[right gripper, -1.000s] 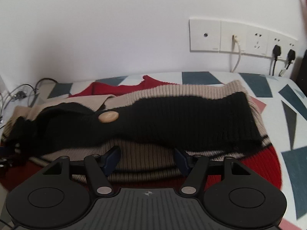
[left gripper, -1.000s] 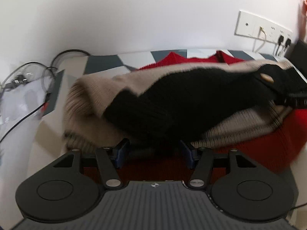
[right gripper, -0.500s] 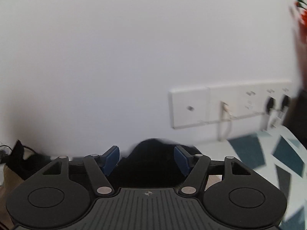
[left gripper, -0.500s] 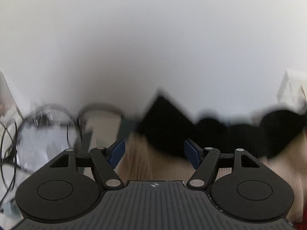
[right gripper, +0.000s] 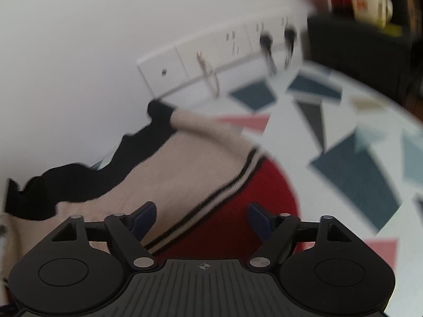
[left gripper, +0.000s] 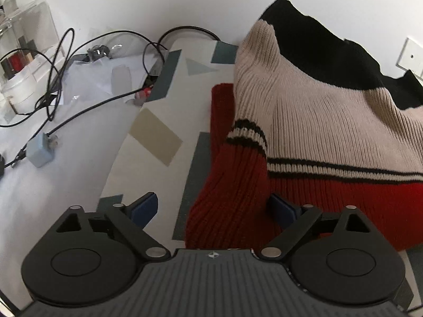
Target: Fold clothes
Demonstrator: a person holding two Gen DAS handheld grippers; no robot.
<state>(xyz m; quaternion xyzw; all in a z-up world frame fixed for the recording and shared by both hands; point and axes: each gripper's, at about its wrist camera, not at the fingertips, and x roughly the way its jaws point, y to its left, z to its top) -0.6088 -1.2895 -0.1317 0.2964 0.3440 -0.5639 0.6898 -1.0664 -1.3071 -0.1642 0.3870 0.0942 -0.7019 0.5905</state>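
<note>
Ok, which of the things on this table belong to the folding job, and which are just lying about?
Part of the job:
- sweater, red, beige and black knit
- left tool, jaws opening around the red sleeve
- right tool, jaws opening over the sweater

Just lying about:
- black cables
- small blue plug
- clear plastic box
- wall sockets

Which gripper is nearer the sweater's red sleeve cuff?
Left. The left gripper is opening with the red sleeve cuff between its fingers; the right gripper, also opening, sits over the sweater's body.
</note>
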